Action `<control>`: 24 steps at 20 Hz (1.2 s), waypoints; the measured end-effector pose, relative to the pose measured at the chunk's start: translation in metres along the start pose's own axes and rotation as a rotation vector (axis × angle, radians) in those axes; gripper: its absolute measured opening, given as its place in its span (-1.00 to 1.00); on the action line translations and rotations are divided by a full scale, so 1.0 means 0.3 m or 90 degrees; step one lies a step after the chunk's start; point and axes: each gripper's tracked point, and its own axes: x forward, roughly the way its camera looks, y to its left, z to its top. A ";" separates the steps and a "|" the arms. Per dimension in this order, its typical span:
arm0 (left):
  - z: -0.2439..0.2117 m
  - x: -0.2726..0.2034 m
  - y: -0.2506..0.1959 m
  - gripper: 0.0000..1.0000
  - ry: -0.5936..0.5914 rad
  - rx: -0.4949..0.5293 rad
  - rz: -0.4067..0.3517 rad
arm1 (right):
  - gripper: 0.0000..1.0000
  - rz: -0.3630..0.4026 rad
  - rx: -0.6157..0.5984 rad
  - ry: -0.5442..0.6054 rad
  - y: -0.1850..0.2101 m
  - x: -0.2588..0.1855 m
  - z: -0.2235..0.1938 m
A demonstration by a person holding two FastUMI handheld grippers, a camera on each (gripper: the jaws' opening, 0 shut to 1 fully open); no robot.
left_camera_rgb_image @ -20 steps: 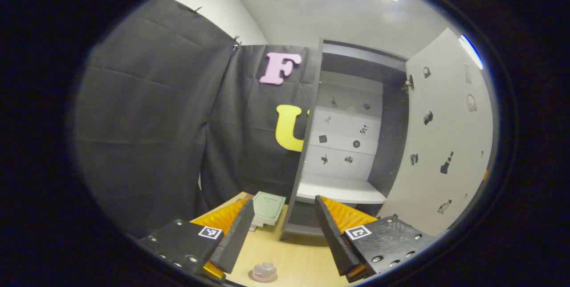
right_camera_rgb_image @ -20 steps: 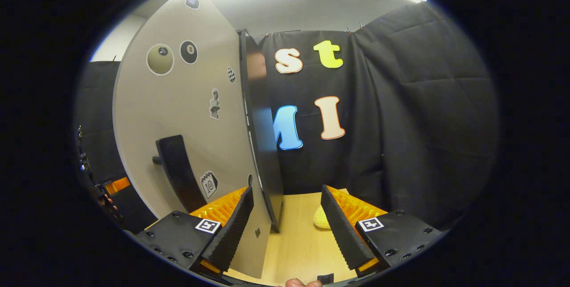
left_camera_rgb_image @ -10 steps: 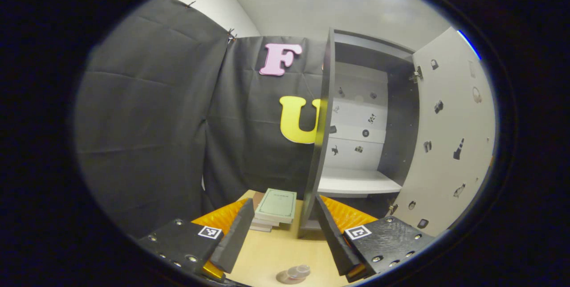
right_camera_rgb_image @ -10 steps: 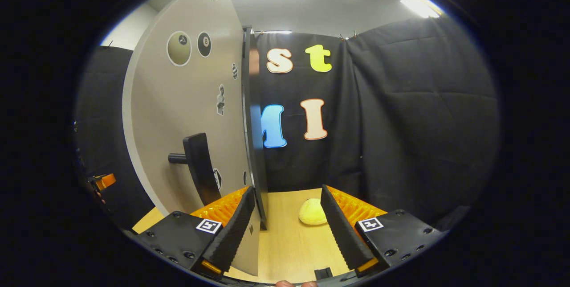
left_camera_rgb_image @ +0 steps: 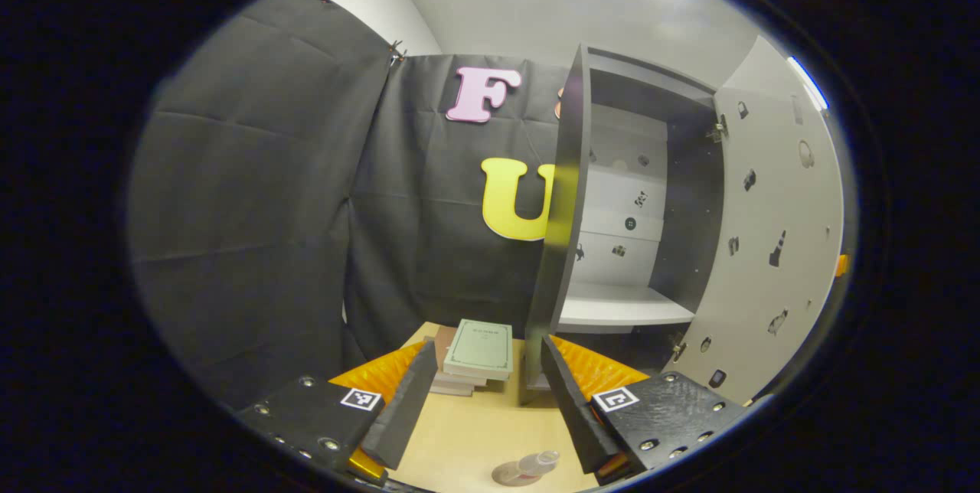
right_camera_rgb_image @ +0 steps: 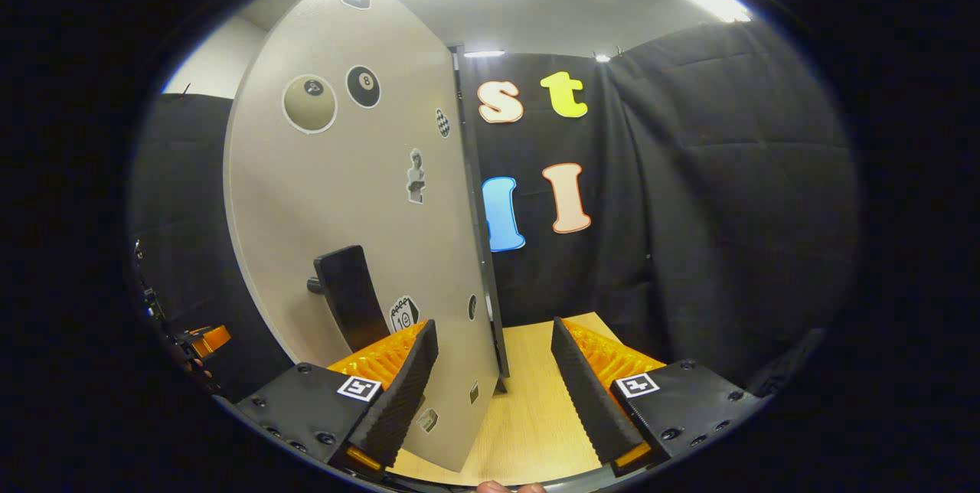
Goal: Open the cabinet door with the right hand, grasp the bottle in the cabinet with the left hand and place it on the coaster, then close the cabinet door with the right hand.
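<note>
A small clear bottle (left_camera_rgb_image: 538, 462) sits on a round coaster (left_camera_rgb_image: 507, 475) on the wooden table, low between the fingers of my left gripper (left_camera_rgb_image: 482, 410), which is open and empty above it. Behind stands the cabinet (left_camera_rgb_image: 563, 210) with a bare white shelf (left_camera_rgb_image: 616, 313); its door (left_camera_rgb_image: 773, 248) hangs open on the right. In the right gripper view the door's (right_camera_rgb_image: 360, 194) outer face is close, with a black handle (right_camera_rgb_image: 348, 298) left of my left finger. My right gripper (right_camera_rgb_image: 494, 393) is open, and the door's lower part stands between its fingers without being held.
A stack of books (left_camera_rgb_image: 475, 355) lies on the table (left_camera_rgb_image: 467, 432) just left of the cabinet's dark side panel. Black cloth walls close the booth on all sides. Bare tabletop (right_camera_rgb_image: 536, 416) lies to the right of the door. The other gripper (right_camera_rgb_image: 200, 340) shows at the far left.
The door's outer face has swung across the right gripper view and now hides the yellow object on the table. In the left gripper view the cabinet and bottle have shifted rightward.
</note>
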 end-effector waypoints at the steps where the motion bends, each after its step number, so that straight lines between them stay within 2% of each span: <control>1: -0.010 0.002 0.019 0.65 0.004 0.003 -0.002 | 0.91 0.004 -0.006 0.002 0.032 0.003 -0.005; 3: -0.013 0.007 0.050 0.70 0.009 0.007 -0.003 | 0.91 0.010 -0.006 0.007 0.090 0.019 -0.014; 6: -0.022 0.014 0.089 0.65 0.013 0.001 -0.003 | 0.90 0.028 -0.001 0.012 0.190 0.069 -0.034; 8: -0.041 0.022 0.105 0.70 0.022 -0.013 -0.008 | 0.92 0.049 0.008 0.020 0.265 0.092 -0.049; 9: -0.051 0.025 0.106 0.65 0.027 -0.018 -0.012 | 0.91 0.058 0.007 0.023 0.305 0.106 -0.061; 14: -0.083 0.024 0.138 0.70 0.044 0.001 -0.023 | 0.92 0.122 0.002 0.023 0.506 0.126 -0.083; 17: -0.076 0.036 0.125 0.65 0.041 0.004 -0.031 | 0.92 0.117 -0.007 0.004 0.503 0.115 -0.060; 23: 0.003 0.029 0.008 0.70 0.009 0.025 -0.056 | 0.91 0.060 -0.014 -0.017 0.322 0.073 -0.047; 24: 0.012 0.026 -0.019 0.65 0.005 0.029 -0.060 | 0.92 0.054 -0.009 -0.020 0.291 0.072 -0.042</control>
